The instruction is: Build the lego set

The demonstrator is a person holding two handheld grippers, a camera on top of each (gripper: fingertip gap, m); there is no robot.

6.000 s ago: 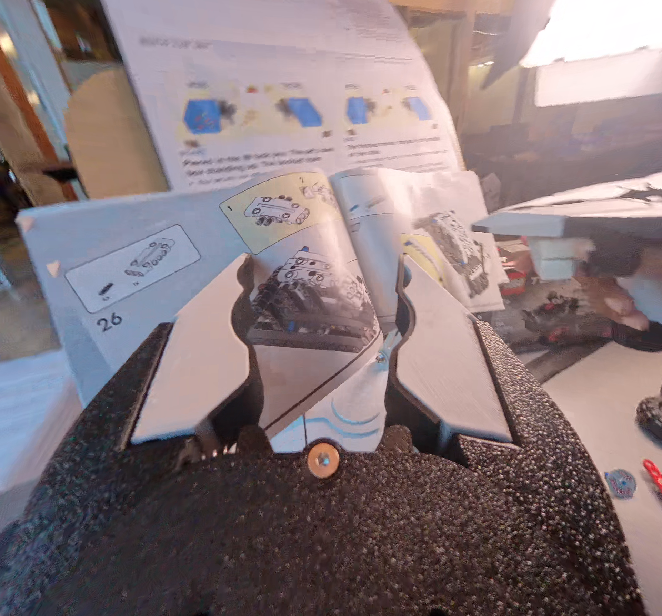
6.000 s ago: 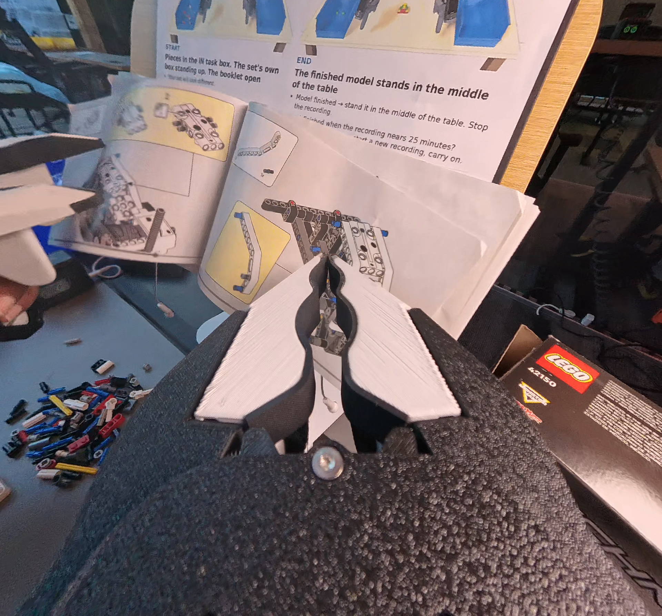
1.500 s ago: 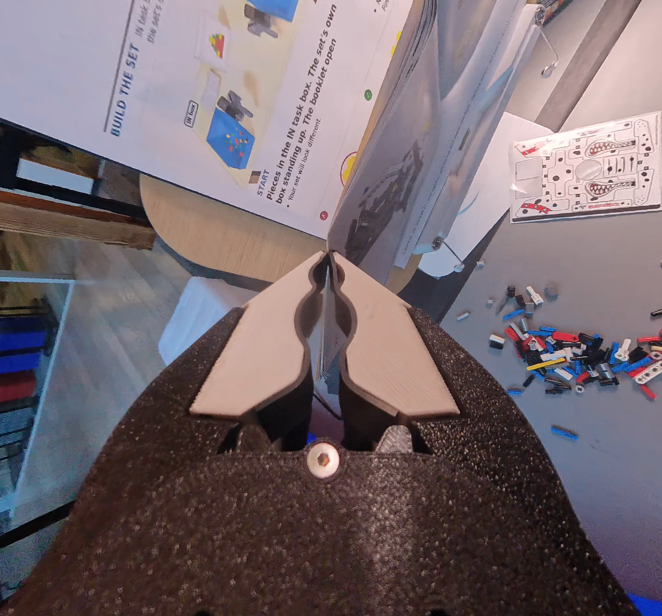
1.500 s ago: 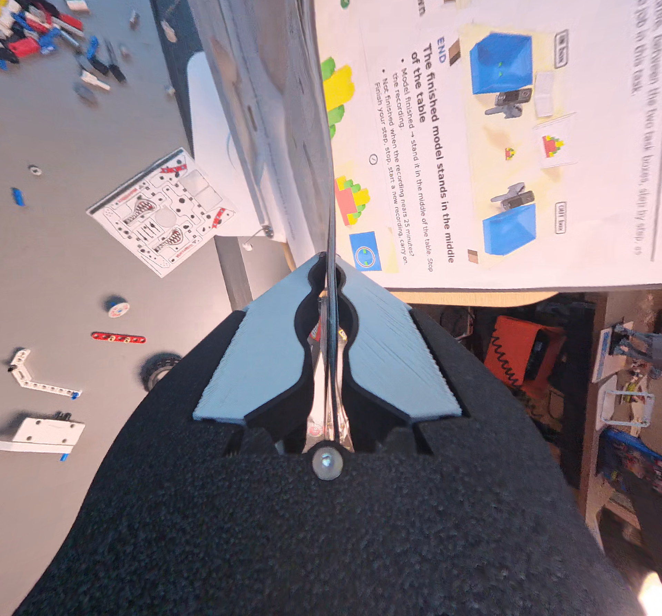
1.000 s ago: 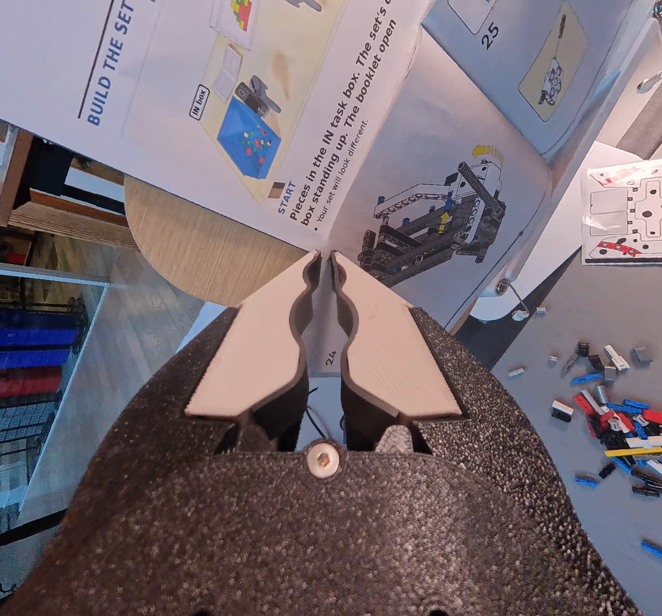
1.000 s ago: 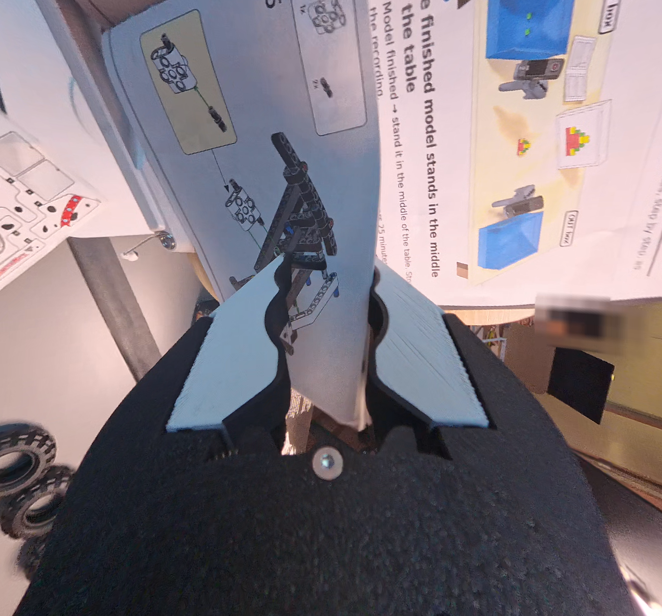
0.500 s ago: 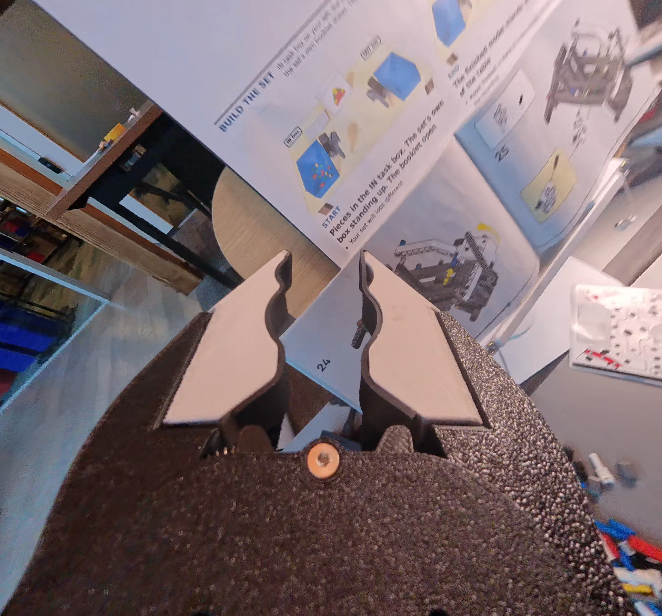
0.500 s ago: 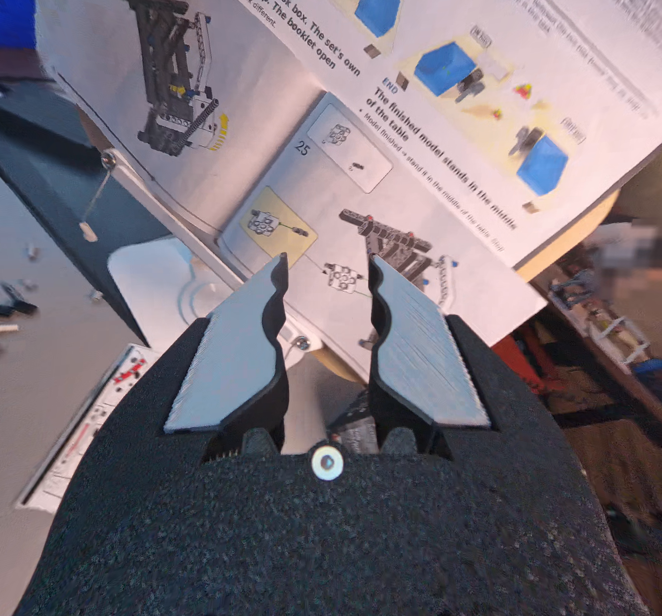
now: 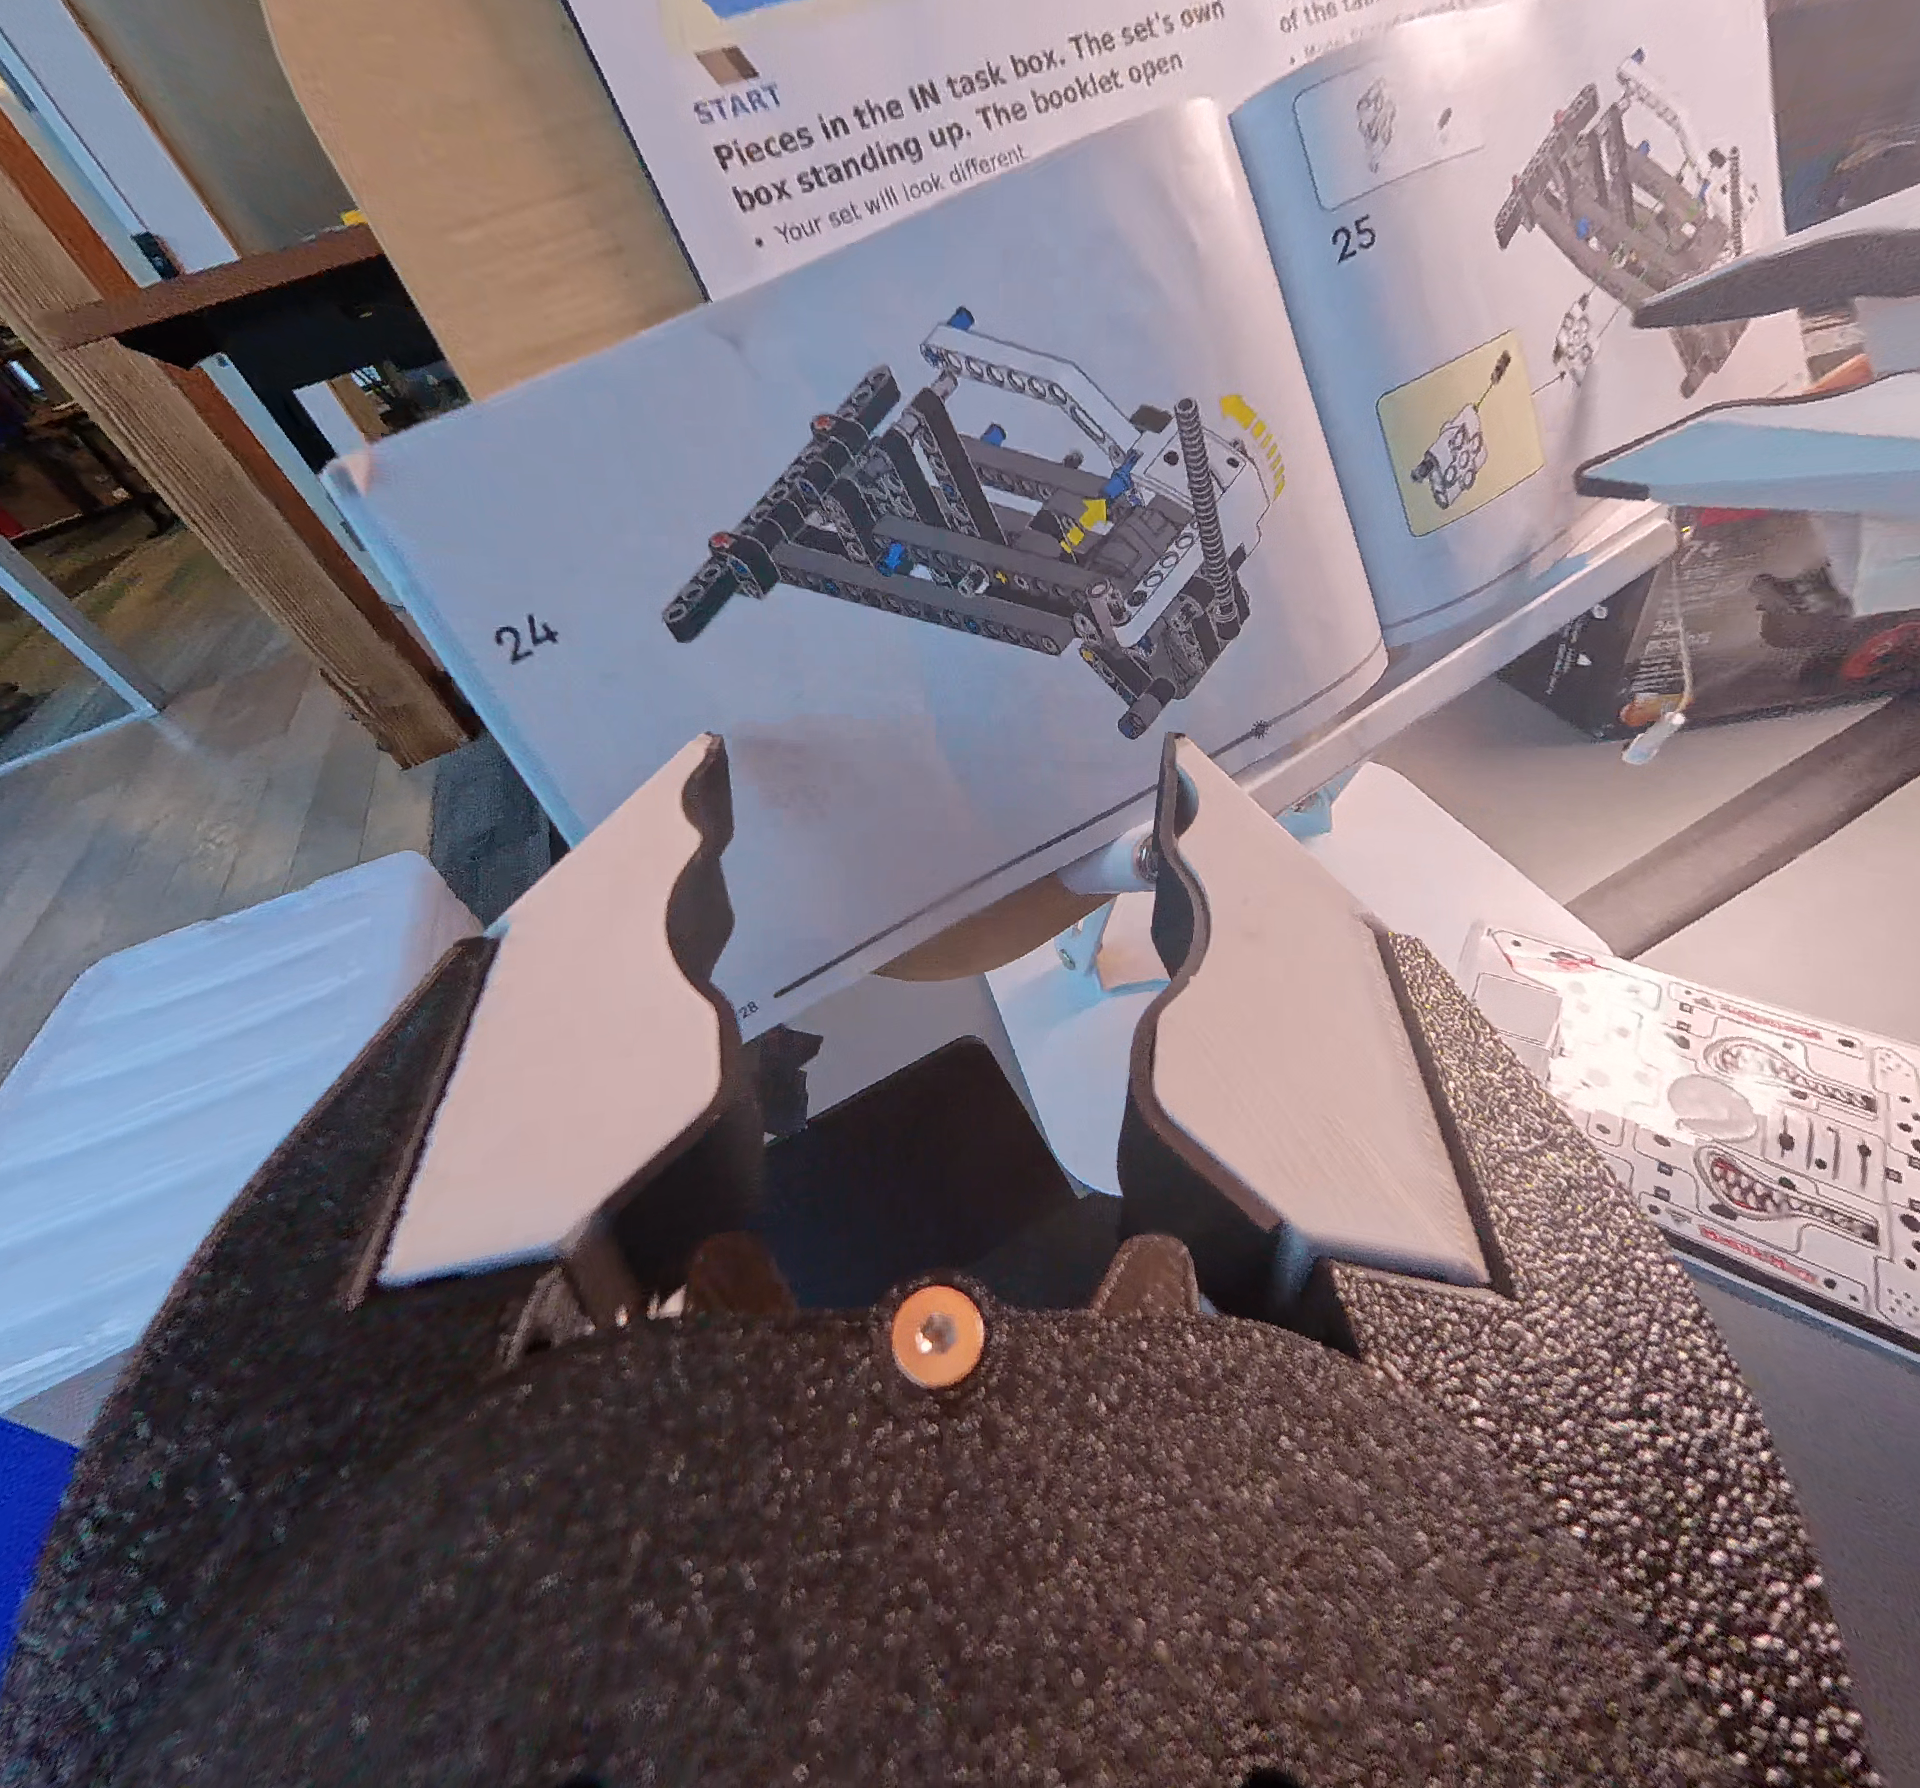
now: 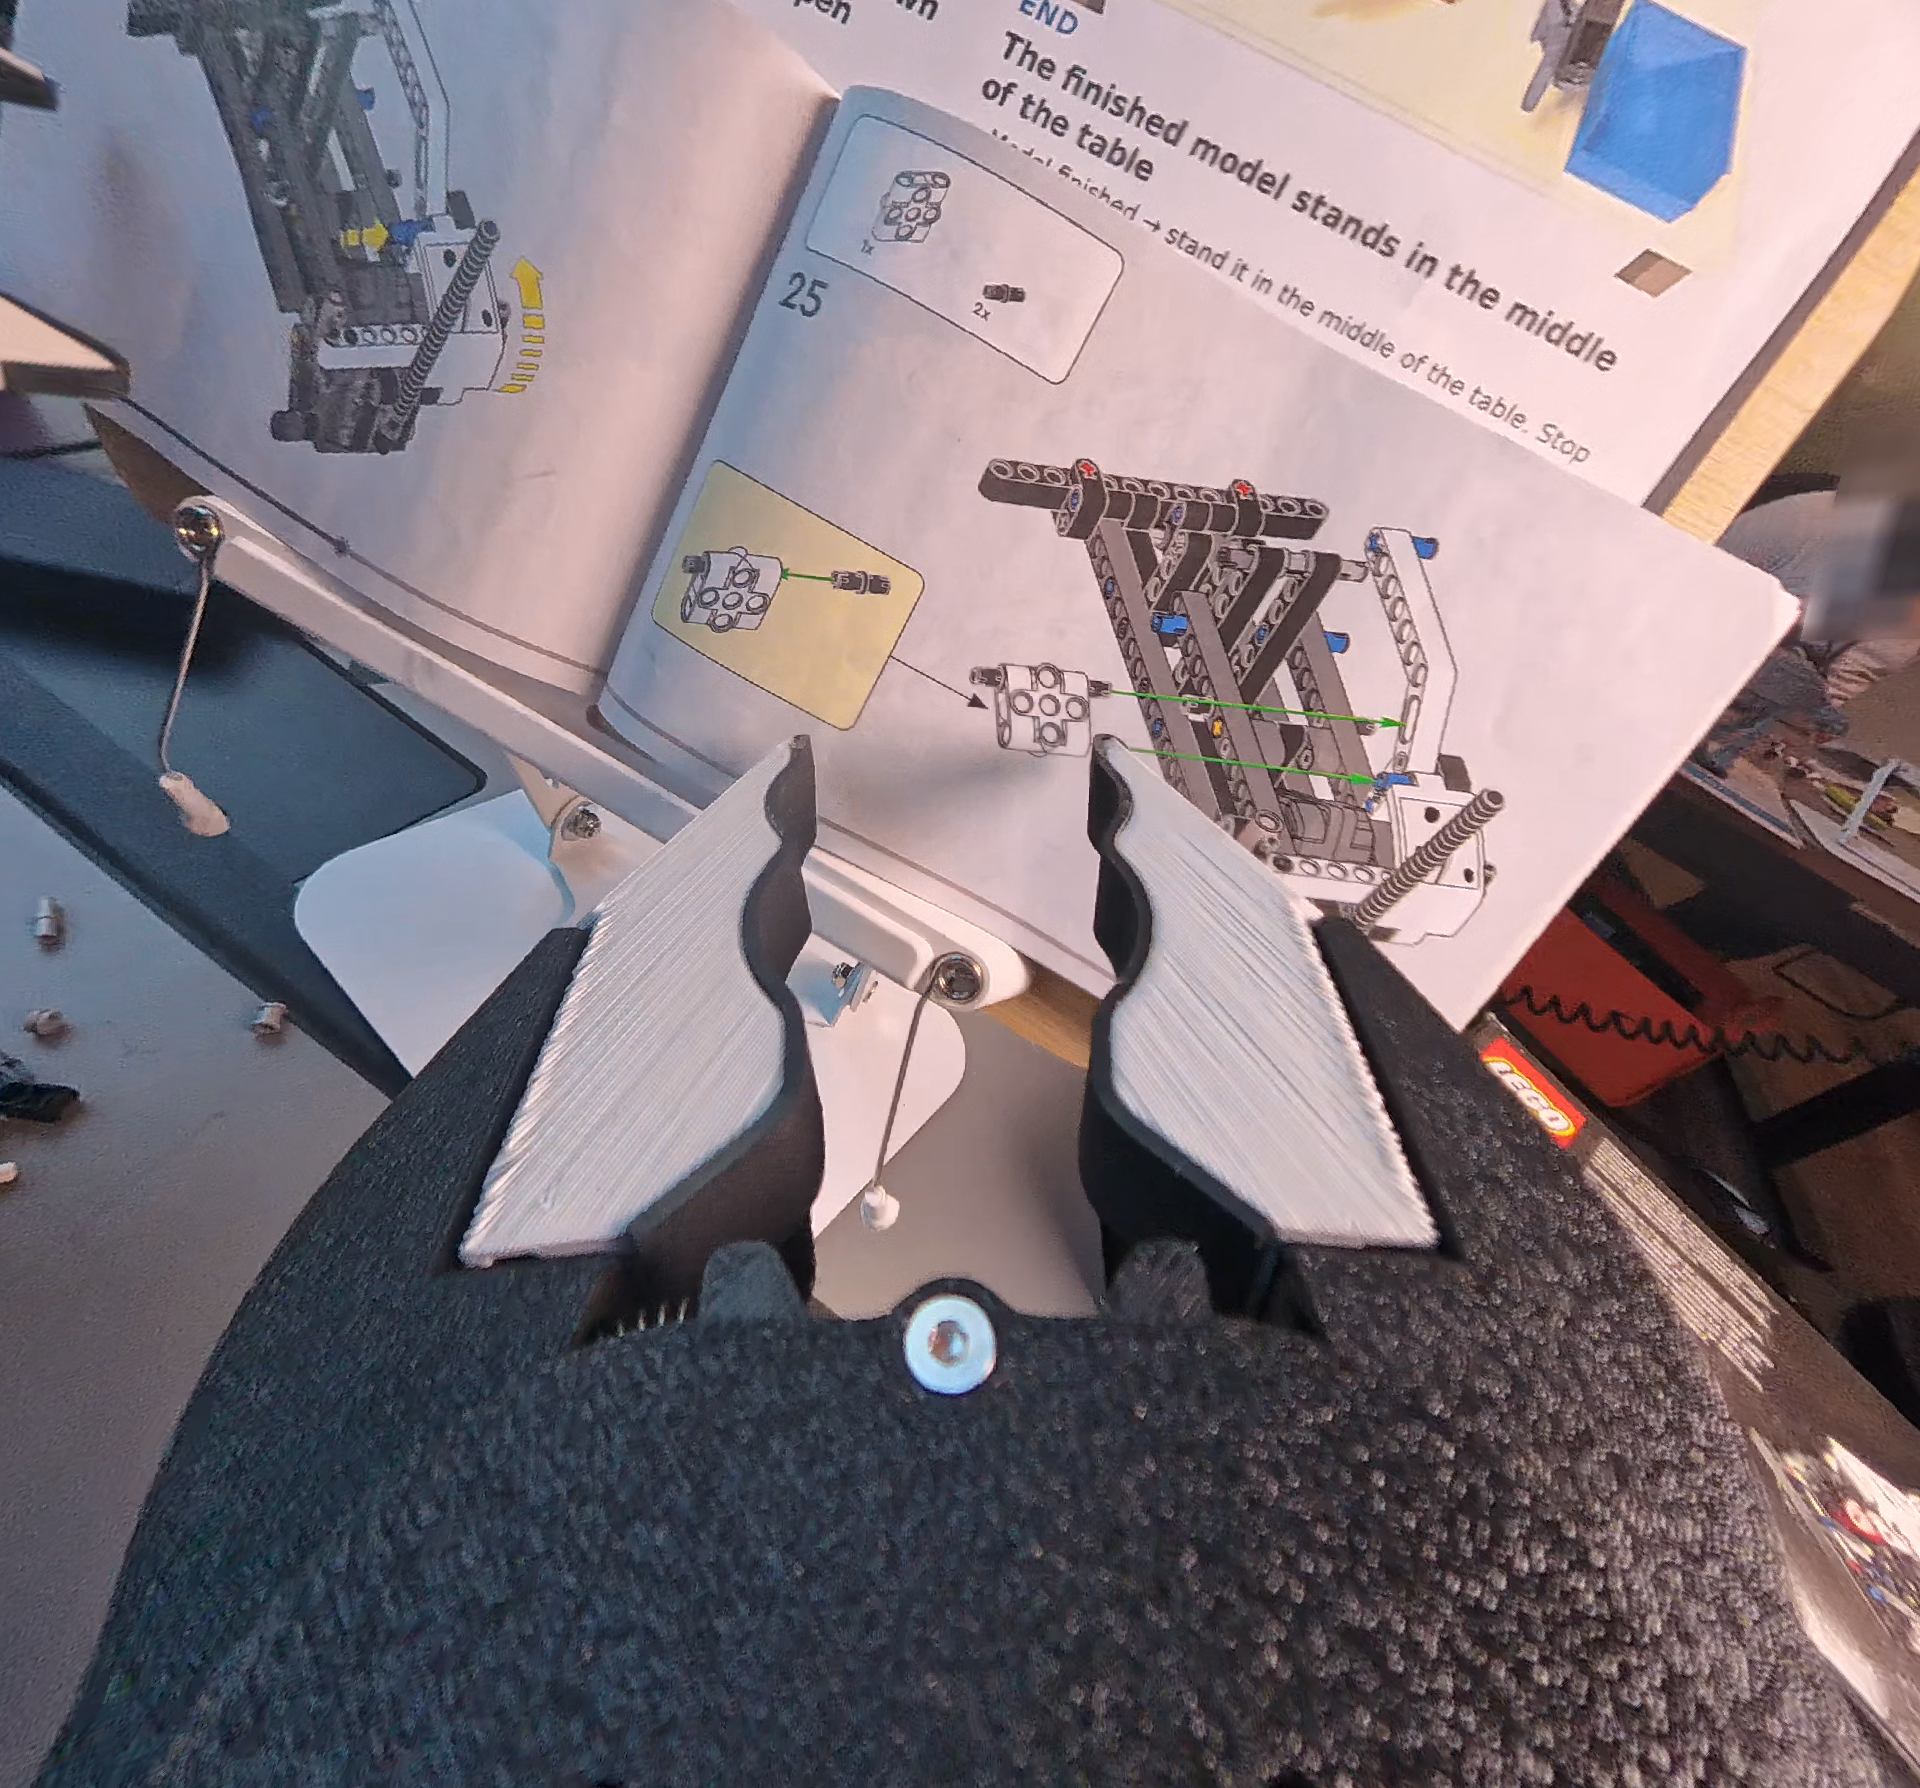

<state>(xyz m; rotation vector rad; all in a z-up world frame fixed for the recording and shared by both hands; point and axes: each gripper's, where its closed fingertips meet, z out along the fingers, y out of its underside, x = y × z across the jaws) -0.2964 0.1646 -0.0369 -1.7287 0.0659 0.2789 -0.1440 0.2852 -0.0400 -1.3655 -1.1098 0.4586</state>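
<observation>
Both tools, left tool [image 9: 940, 772] and right tool [image 10: 945, 762], are now hanging released; you are no longer pinching the booklet [image 10: 644, 408], so it is resting open for part-picking.

A pale wooden round-topped panel [image 9: 436, 107] stands upright as the backdrop. Left of it a dark wooden shelf [image 9: 229, 315] juts out above grey plank flooring [image 9: 177, 834]; to its right, cluttered shelving [image 10: 1787, 865] sits in dim, warm light.
</observation>
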